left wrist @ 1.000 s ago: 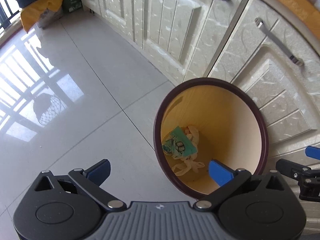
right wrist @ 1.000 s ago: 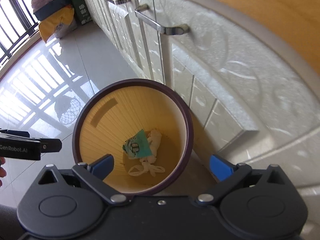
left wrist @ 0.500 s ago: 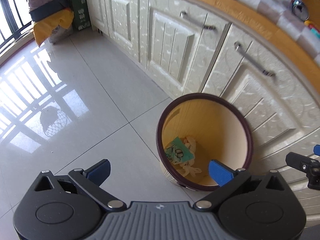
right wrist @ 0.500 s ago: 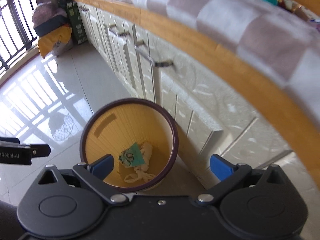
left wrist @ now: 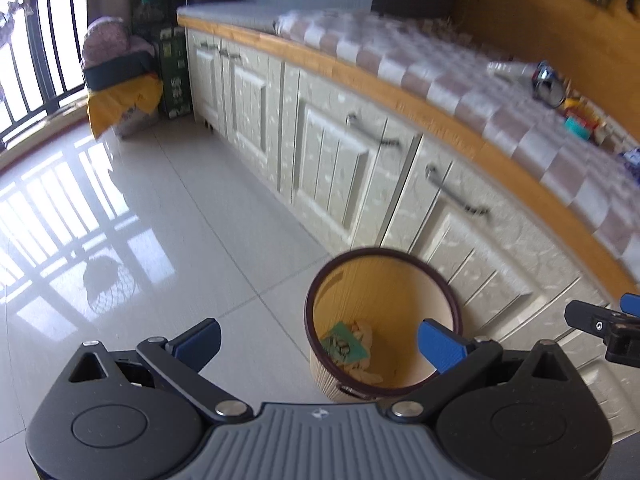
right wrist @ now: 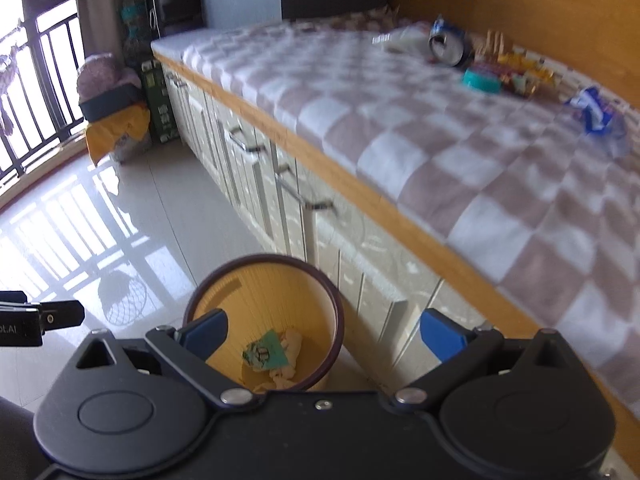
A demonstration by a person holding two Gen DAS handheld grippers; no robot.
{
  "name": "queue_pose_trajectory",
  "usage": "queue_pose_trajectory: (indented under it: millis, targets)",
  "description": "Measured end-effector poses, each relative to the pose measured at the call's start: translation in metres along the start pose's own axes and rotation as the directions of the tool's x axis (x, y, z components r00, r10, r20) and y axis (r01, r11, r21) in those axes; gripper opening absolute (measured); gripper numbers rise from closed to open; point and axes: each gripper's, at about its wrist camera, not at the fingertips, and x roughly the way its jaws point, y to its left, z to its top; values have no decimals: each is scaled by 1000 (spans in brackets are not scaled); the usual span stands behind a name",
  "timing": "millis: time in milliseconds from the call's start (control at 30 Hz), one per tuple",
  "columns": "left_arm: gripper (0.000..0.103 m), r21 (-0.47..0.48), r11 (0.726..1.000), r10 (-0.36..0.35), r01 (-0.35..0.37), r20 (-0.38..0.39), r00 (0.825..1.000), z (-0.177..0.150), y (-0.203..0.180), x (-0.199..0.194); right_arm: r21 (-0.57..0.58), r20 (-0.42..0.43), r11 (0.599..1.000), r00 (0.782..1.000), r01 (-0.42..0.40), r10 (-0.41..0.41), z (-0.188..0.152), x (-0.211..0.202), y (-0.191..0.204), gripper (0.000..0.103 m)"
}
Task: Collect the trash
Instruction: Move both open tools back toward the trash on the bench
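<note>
A round bin (left wrist: 436, 292) (right wrist: 224, 292) with a dark rim and yellow inside stands on the floor against the cabinets. A green wrapper (left wrist: 344, 346) (right wrist: 266, 354) and pale crumpled scraps lie at its bottom. My left gripper (left wrist: 318, 340) is open and empty above the bin's left side. My right gripper (right wrist: 324, 332) is open and empty, above the bin's right edge. On the checked bedcover (right wrist: 440, 120) lie a crushed can (right wrist: 446, 46), a teal lid (right wrist: 480, 80), colourful wrappers (right wrist: 520, 70) and a blue-white packet (right wrist: 592, 110).
Cream cabinet doors with metal handles (left wrist: 372, 132) run under the wooden bed edge. A yellow bag with a cushion (left wrist: 120, 92) and a green box (left wrist: 174, 68) stand at the far corner by the balcony rail. Glossy tiled floor (left wrist: 160, 240) lies to the left.
Both grippers have risen and tilted up away from the bin, so it looks smaller and the bed top with its litter has come into view. Both stay open.
</note>
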Motion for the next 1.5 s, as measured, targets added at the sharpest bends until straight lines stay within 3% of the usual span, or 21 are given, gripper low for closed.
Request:
queue_pose_trajectory:
  millis: [233,500,733,900,1000,1133,1267,1400,1500]
  targets:
    - [103,10,999,-31,30,109,994,13,-12,-43,4,116,1000,993,24,-24,14,-49,-10,103]
    - [103,71,994,-92,77,238,967,33,-43,-85,48,257,997,963,66,-76,37,-104,-40,103]
    - [103,157,979,-179,132,345,921,58,-87,-106,94,371,987,915,132,-158,55,-143,-78,103]
    - [103,229,960,-246,163,407,879,81,-129,-113,109,418,972,877,210,-237,64,-155,-104,103]
    - [103,251,948,-290,197,420,860,95,-152,-111,134,417,956,860,262,-294,70,-157,-119,103]
    - [103,274,934,-330,227,430,840,111,-183,-105,127,428,924,820,361,-380,79,-154,-137,103]
    - [103,296,921,-366,255,430,825,124,-211,-92,151,442,915,803,374,-401,87,-153,-162,103]
    - [103,282,913,-392,295,402,828,141,-236,-68,172,465,920,794,352,-391,98,-148,-190,103]
    - [103,280,907,-405,314,379,832,153,-253,-43,201,465,928,804,313,-371,109,-138,-213,103]
